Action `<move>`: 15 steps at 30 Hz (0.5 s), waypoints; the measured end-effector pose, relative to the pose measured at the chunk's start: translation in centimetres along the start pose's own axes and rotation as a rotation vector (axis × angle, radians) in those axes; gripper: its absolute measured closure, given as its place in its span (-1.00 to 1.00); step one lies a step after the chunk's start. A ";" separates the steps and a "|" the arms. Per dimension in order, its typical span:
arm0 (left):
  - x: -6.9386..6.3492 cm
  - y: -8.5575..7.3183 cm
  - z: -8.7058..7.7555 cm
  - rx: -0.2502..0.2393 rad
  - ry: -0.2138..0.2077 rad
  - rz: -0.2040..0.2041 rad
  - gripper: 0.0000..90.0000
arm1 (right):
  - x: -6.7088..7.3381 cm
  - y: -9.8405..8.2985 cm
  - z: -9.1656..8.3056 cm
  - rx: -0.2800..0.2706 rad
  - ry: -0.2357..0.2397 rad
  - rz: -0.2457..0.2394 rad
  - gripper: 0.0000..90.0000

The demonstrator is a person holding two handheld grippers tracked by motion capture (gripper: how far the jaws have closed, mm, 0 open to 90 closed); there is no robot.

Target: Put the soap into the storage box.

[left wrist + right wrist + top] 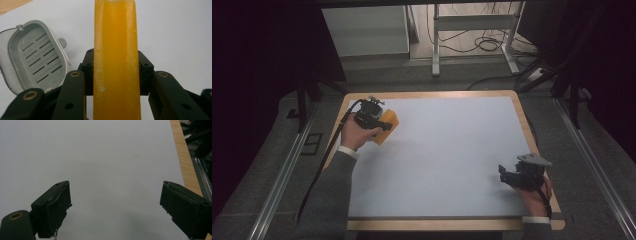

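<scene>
Up at the far left of the table (pixel 512 107), the left gripper (pixel 115 72) pinches an orange soap (pixel 115 62) bar. Its two black jaws press on the bar's two long sides. Seen from the left gripper, the soap stands tall between the jaws and runs up past the top edge. It is deep orange, like honey, with a smooth, waxy skin. A shallow groove runs down its middle. Small white specks and pale scuffs sit along its edges. From the high view the soap (pixel 387 127) looks like a flat orange block, tilted, with one end low near the white table top.

Just left of the soap lies a grey soap dish (pixel 32 56). It is oval, with slots cut in its floor and a white rim.

At the near right, the right gripper (pixel 115 210) has its jaws spread wide apart, over bare white table, holding nothing. It sits well apart from the soap.
</scene>
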State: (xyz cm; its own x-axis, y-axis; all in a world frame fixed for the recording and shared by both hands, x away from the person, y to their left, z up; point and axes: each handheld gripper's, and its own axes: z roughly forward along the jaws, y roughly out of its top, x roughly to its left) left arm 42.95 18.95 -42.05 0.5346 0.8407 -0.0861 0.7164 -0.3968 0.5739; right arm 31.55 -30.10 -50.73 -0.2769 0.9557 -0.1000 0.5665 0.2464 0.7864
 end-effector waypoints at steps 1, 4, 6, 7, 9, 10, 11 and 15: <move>0.0 0.0 0.0 0.000 0.000 0.000 0.35 | 0.0 0.0 0.0 0.000 0.000 0.000 -0.78; 0.6 0.1 -0.1 -0.005 0.012 -0.018 0.35 | 0.0 0.0 0.0 0.001 0.002 0.004 -0.78; 0.8 0.2 -0.1 -0.005 0.011 -0.024 0.35 | 0.0 0.1 -0.1 -0.002 0.002 0.006 -0.78; 1.1 0.2 -0.1 -0.007 0.012 -0.031 0.35 | 0.0 0.1 -0.1 -0.001 0.001 0.007 -0.78; 1.3 0.2 -0.1 -0.008 0.016 -0.035 0.35 | 0.0 0.1 -0.1 -0.002 0.001 0.007 -0.78; 1.4 0.2 0.0 -0.009 0.018 -0.041 0.35 | 0.0 0.1 -0.1 -0.002 0.001 0.007 -0.78; 1.6 0.3 0.0 -0.011 0.018 -0.046 0.35 | 0.0 0.1 -0.1 -0.002 0.002 0.005 -0.78; 2.1 0.4 0.0 -0.016 0.020 -0.062 0.35 | -0.1 0.1 -0.2 -0.005 0.004 0.006 -0.78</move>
State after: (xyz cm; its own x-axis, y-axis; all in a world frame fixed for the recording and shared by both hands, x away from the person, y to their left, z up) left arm 44.33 20.54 -41.95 0.4805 0.8706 -0.1053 0.7402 -0.3382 0.5811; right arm 31.46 -30.16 -50.56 -0.2768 0.9564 -0.0931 0.5641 0.2402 0.7900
